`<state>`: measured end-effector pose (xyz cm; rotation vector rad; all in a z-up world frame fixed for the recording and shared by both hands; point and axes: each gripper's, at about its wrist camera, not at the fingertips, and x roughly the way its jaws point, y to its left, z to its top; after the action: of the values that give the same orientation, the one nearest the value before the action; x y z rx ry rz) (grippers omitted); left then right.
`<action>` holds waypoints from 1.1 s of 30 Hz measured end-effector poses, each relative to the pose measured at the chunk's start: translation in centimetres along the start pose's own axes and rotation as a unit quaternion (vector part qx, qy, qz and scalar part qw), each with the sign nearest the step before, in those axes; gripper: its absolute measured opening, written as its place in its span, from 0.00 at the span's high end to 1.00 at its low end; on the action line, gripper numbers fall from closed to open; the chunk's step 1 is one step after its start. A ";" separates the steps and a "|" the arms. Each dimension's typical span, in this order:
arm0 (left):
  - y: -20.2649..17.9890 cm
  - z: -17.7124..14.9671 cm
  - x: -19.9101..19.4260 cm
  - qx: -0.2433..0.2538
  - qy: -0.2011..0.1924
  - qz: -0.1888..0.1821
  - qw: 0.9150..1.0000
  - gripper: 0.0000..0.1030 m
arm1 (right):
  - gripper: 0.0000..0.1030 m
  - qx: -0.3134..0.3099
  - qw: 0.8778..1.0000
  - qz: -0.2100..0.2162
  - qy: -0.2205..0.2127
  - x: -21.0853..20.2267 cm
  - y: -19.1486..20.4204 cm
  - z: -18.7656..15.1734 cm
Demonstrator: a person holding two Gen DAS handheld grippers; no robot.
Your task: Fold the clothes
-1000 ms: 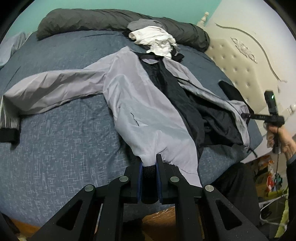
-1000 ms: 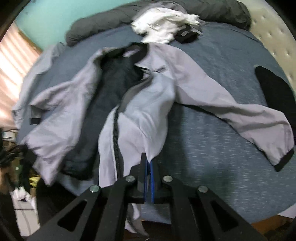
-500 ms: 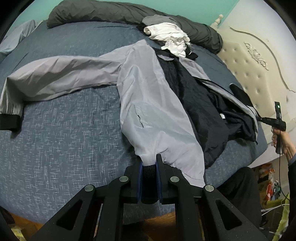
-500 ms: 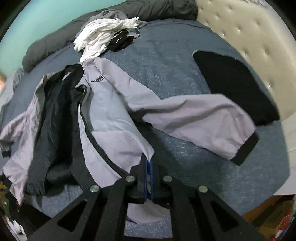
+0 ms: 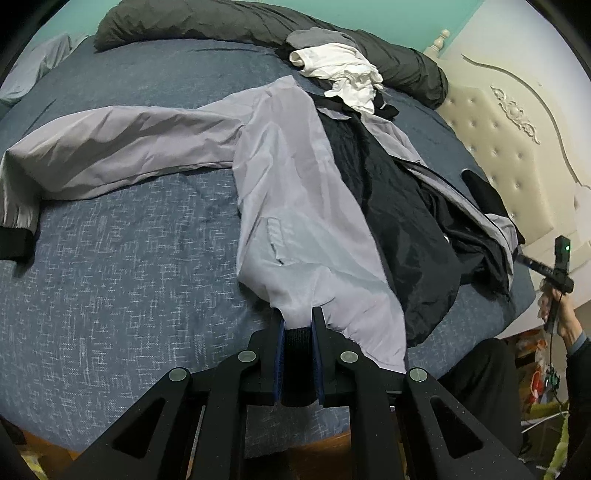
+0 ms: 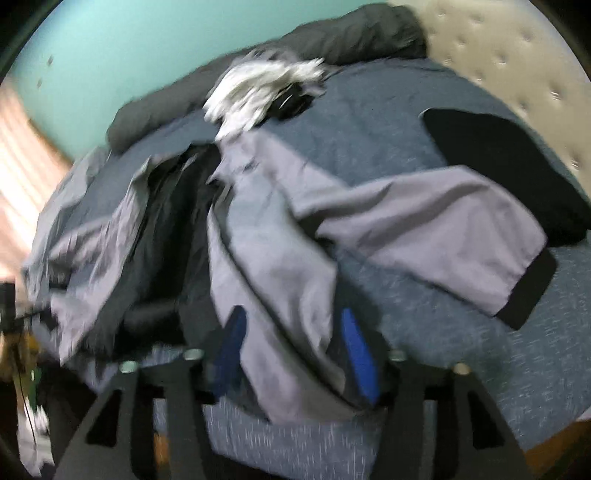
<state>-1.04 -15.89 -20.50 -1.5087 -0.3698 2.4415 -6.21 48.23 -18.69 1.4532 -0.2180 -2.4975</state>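
Observation:
A grey jacket (image 5: 295, 206) with black lining (image 5: 399, 206) lies open, front up, on the blue bed (image 5: 122, 280). My left gripper (image 5: 298, 325) is shut on the black hem band at the jacket's left front corner. In the blurred right wrist view my right gripper (image 6: 291, 332) is open, its blue pads (image 6: 356, 350) wide apart, with the jacket's (image 6: 280, 266) right front hem lying loose between them. The right sleeve (image 6: 424, 229) with its black cuff spreads to the right. The right gripper also shows in the left wrist view (image 5: 557, 273), held in a hand at the bed's edge.
A pile of white and grey clothes (image 5: 340, 74) lies at the jacket's collar, against a dark rolled duvet (image 5: 229, 26). A black garment (image 6: 498, 162) lies near the padded cream headboard (image 5: 517, 147). The bed's wooden edge is just below my grippers.
My right gripper has opened and let go of the jacket's right front hem, and its view has swung and blurred. My left gripper keeps its hold and has moved slightly closer over the bed.

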 end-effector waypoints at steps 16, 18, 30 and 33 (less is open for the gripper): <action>-1.9 0.9 -1.9 0.015 -0.020 -0.004 1.000 0.87 | 0.90 -0.038 0.999 -0.037 0.003 0.4 5.1 1.4; -2.1 1.1 -2.2 0.016 -0.024 -0.005 1.000 0.87 | 0.90 -0.033 0.999 -0.005 -0.008 -0.8 6.7 2.8; -2.9 2.3 -7.6 0.014 -0.068 -0.025 0.997 0.87 | 0.91 -0.084 0.996 0.025 -0.033 -5.1 17.5 12.4; -2.7 2.2 -7.6 0.011 -0.066 -0.023 0.997 0.87 | 0.91 -0.089 0.996 0.021 -0.010 -3.5 18.7 12.8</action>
<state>0.51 -16.09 -12.30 -1.3193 -0.3973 2.5066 -13.17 31.42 -4.81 1.3398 -0.0277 -2.4283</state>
